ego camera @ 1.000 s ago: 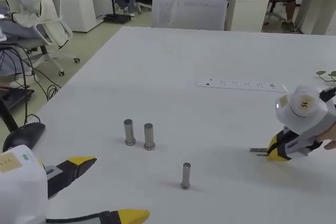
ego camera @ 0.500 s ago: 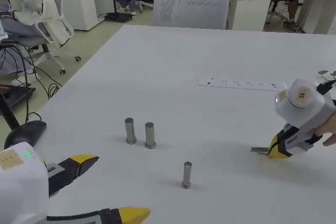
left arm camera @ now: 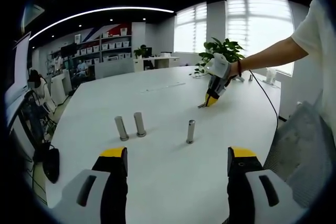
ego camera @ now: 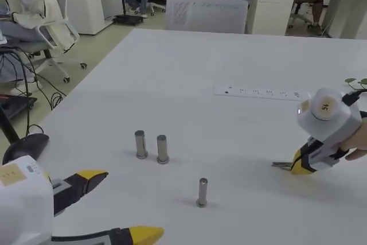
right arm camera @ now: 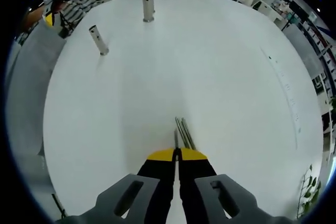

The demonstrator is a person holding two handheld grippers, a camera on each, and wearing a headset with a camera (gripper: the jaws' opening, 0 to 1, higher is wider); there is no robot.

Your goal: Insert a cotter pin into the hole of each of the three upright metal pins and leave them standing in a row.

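Three metal pins stand upright on the bench: two side by side at the left, the third nearer and further right. The right hand-held gripper, clenched, grasps thin cotter pins low at the right, well apart from them; their count is unclear. The left hand-held gripper is released, wide and empty.

Three upright pins stand before the wide-parted left tool.

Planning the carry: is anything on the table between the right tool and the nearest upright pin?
Nothing visible. Bare table lies between the right tool, shut on the cotter pins, and the nearest upright pin; the power strip sits farther back.
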